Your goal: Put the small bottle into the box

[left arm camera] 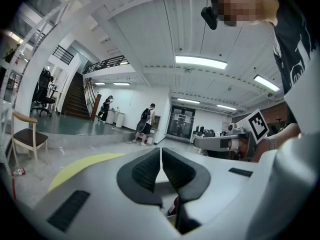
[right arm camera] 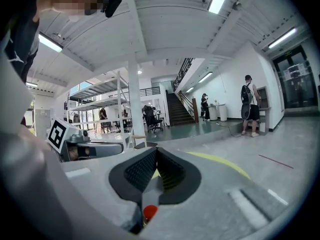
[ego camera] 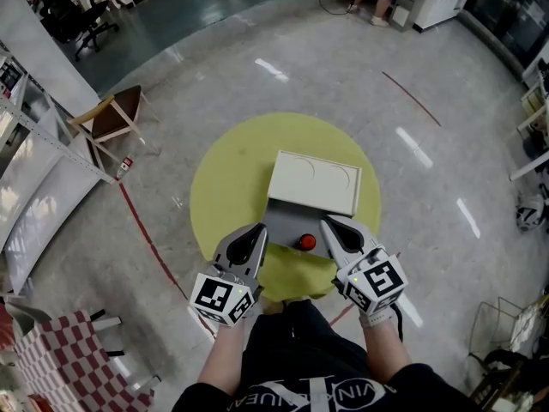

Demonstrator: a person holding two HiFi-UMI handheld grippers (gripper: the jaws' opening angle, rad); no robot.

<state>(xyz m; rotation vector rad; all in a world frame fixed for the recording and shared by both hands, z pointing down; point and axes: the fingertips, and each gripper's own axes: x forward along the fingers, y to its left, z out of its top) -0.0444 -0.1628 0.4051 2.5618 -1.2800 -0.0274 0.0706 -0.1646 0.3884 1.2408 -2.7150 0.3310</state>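
Note:
On the round yellow table (ego camera: 225, 187) lies a flat cream box (ego camera: 313, 183) with a grey part (ego camera: 286, 223) at its near side. A small bottle with a red cap (ego camera: 306, 242) stands at the grey part's near edge, between my two grippers. My left gripper (ego camera: 256, 236) is shut and empty, just left of the bottle. My right gripper (ego camera: 332, 227) is also shut and empty, just right of it. In the left gripper view the pads (left arm camera: 150, 170) meet, and a bit of red shows below them. The right gripper view shows its shut pads (right arm camera: 170, 170) with the red cap (right arm camera: 149, 212) beneath.
A yellow-green cloth (ego camera: 296, 273) lies on the table's near edge. On the floor stand a wooden chair (ego camera: 111, 118), metal shelving (ego camera: 34, 187) at the left, a checked cloth (ego camera: 51, 350) and a wire basket (ego camera: 506, 324). People (left arm camera: 146, 121) stand far off.

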